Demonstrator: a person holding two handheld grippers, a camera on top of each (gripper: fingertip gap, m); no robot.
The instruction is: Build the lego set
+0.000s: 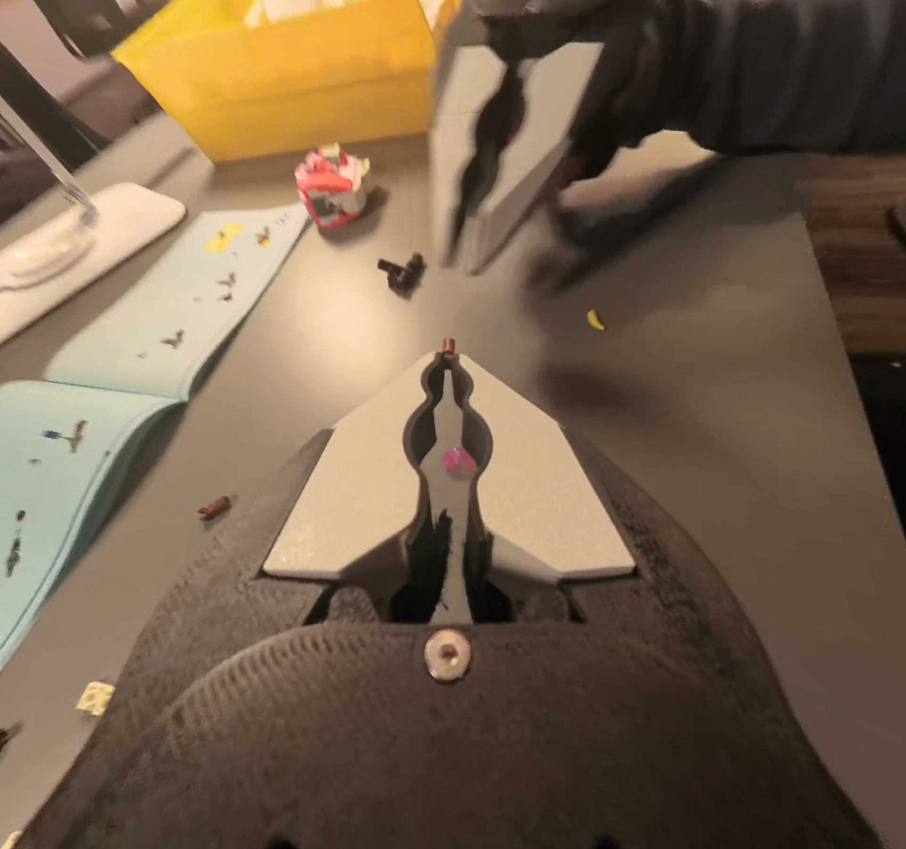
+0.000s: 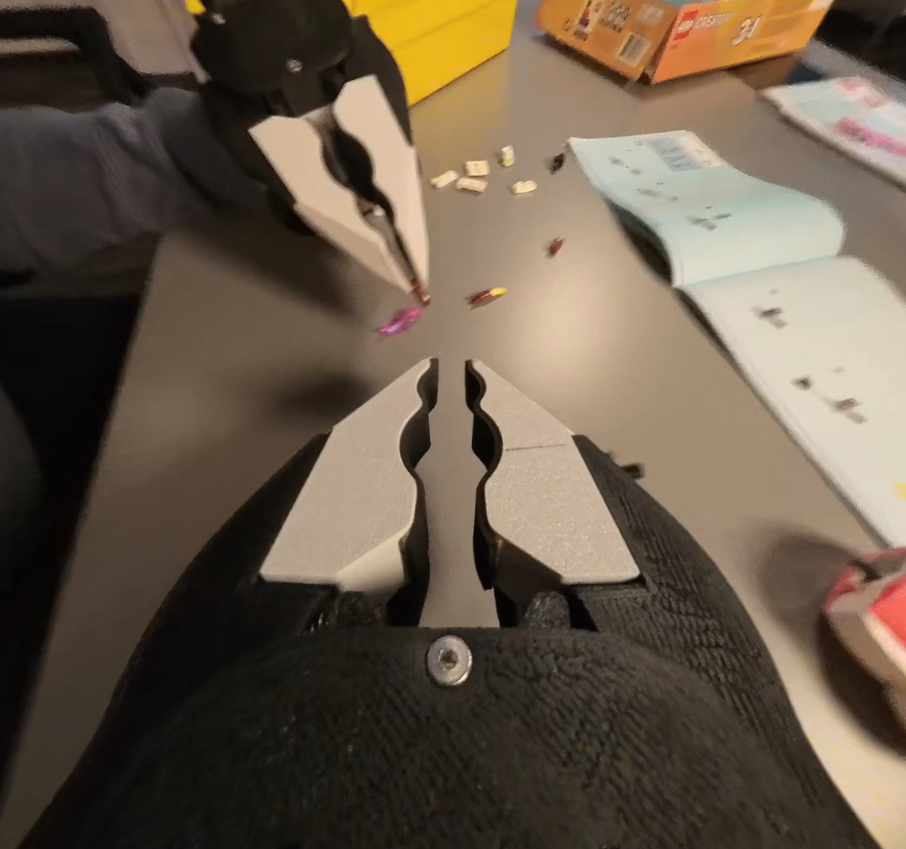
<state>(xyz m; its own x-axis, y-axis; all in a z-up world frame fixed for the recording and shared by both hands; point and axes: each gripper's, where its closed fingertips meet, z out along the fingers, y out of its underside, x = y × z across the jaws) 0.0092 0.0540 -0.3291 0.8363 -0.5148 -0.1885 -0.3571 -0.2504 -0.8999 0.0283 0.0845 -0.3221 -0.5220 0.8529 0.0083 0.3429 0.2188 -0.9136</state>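
Note:
My left gripper [image 1: 448, 360] is shut on a tiny reddish-brown stud piece [image 1: 448, 346] that sticks out of its tips, just above the grey table [image 1: 686, 433]. The right wrist view shows the same gripper [image 2: 419, 292] tilted down with the piece [image 2: 422, 298] at its tips. A pink translucent piece [image 1: 458, 460] lies on the table under it and also shows in the right wrist view [image 2: 398, 321]. My right gripper [image 2: 451, 365] is open by a narrow gap with nothing between its pads. It appears blurred across the table in the left wrist view [image 1: 463, 257].
A yellow bin [image 1: 304, 80], a crumpled red-and-white packet [image 1: 333, 193], a dark brick cluster [image 1: 402, 272], a small yellow curved piece [image 1: 595, 320] and an open pale-blue booklet [image 1: 147, 296] lie around. An orange box [image 2: 686, 12], small white pieces [image 2: 475, 178] and a brown-and-yellow piece [image 2: 488, 296] lie farther off.

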